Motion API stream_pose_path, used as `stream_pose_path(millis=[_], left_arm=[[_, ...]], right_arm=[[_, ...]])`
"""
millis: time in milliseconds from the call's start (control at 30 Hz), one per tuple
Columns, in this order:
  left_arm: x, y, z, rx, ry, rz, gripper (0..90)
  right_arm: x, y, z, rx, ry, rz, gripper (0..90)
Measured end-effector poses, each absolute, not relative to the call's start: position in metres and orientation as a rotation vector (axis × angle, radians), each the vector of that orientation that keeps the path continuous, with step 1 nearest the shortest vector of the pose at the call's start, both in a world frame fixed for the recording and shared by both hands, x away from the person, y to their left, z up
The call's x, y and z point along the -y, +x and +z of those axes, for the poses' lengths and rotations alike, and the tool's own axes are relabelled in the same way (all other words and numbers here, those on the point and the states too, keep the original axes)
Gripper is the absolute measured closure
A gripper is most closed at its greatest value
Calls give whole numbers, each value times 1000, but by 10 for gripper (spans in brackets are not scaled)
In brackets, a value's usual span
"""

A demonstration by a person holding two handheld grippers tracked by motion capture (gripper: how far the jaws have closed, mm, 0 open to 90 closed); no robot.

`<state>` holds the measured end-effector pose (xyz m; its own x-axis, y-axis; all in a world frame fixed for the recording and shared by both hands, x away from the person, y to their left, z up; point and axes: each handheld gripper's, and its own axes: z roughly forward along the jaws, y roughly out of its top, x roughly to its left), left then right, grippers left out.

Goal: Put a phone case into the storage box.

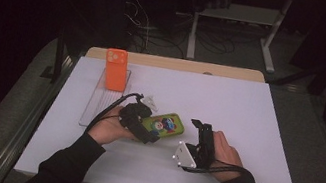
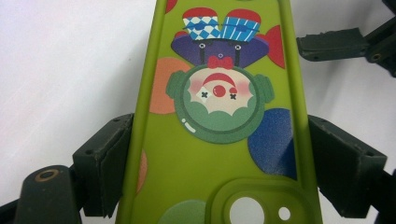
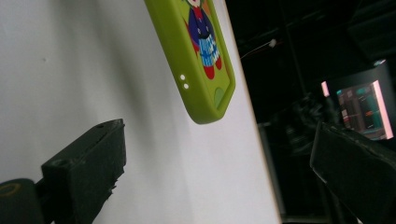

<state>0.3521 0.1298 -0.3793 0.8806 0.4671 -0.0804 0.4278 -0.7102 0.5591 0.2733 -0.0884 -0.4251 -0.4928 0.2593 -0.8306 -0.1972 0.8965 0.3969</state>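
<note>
- Your left gripper point(image 1: 144, 128) was clamped on the green rubbery phone case with a cartoon clown print point(image 2: 219, 116), jaws pressed against both long edges near the camera cut-out.
- Case sat at the middle of the white table top point(image 1: 248, 116).
- Your right gripper point(image 1: 201, 128) lay just beside the case, jaws spread, holding nothing.
- Orange phone case point(image 1: 115, 69) stood on the clear tray point(image 1: 92, 104), far left.

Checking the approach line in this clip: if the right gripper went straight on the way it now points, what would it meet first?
Probably the free end of the green phone case, which lies ahead between the wide-open jaws of the right gripper. The left gripper grips the case's other end. Depth is uncertain.
</note>
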Motion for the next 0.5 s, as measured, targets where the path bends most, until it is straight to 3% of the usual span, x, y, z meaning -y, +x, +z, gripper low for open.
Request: stream_pose_path(millis=[500], left_arm=[[-131,352,-372,-646,2449,97,150]], right_arm=[[66,267,-436,-1842,-175,452,85]])
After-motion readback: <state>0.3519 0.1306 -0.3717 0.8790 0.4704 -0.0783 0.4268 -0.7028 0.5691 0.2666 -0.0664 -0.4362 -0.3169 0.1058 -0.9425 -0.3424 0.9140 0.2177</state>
